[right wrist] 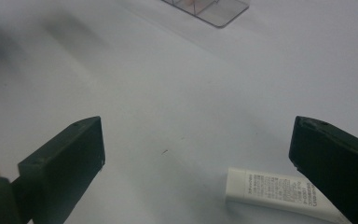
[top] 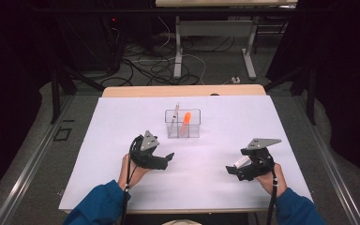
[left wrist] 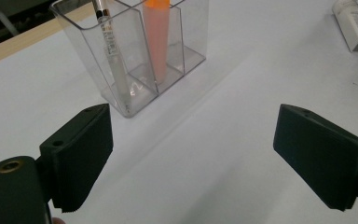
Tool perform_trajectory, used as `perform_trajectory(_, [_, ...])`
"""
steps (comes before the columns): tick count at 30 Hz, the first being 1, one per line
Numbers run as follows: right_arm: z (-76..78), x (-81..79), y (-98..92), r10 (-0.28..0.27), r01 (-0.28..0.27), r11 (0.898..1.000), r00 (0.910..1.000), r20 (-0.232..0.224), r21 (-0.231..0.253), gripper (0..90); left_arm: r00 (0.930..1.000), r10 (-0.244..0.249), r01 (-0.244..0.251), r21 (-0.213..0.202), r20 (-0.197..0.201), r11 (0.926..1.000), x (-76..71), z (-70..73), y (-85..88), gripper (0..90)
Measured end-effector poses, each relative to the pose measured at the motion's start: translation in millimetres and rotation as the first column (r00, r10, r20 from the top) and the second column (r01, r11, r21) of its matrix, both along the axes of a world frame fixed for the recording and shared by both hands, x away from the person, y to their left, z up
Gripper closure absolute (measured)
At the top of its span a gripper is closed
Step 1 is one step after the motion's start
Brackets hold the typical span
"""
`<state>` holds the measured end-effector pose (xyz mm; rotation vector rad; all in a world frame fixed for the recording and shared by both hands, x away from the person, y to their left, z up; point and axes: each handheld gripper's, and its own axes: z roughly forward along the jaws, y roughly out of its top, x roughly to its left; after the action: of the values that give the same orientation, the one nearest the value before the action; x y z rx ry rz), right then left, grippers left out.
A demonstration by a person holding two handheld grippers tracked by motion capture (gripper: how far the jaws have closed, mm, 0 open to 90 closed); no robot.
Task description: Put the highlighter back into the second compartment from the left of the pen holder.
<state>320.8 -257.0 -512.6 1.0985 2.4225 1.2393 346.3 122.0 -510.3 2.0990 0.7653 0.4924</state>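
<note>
A pen (left wrist: 109, 51) and marker (left wrist: 157, 39) stand in the organizer (left wrist: 135, 100); a tube (right wrist: 279, 193) lies apparently right of it.

Small print on white tube (right wrist: 279, 192), seemingly unreadable

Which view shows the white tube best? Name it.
The right gripper view: the white tube lies close, its print visible, between the open tongs. The left gripper view catches one end at the corner; the high view shows a small white patch by the right tongs.

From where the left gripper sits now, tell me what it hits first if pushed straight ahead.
Probably the clear organizer holding a pen and an orange marker. The left gripper is open and empty, with bare white table between, though depth is uncertain.
</note>
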Motion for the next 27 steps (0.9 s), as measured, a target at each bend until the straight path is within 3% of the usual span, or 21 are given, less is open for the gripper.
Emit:
perform_trajectory(13, [1.5, 0.6, -2.8, -0.003, 0.003, 1.000, 1.0000, -0.004, -0.008, 2.3, 0.9994, 0.002, 0.000, 0.052, -0.034, 0.9986, -16.7, -9.0, 13.4, 4.2])
perform_trajectory(27, [2.6, -2.3, -30.2, -0.088, 0.088, 0.996, 0.9961, -0.002, 0.028, 0.8, 0.9970, 0.022, -0.018, 0.060, -0.074, 0.9980, -26.0, -13.2, 31.5, 0.2])
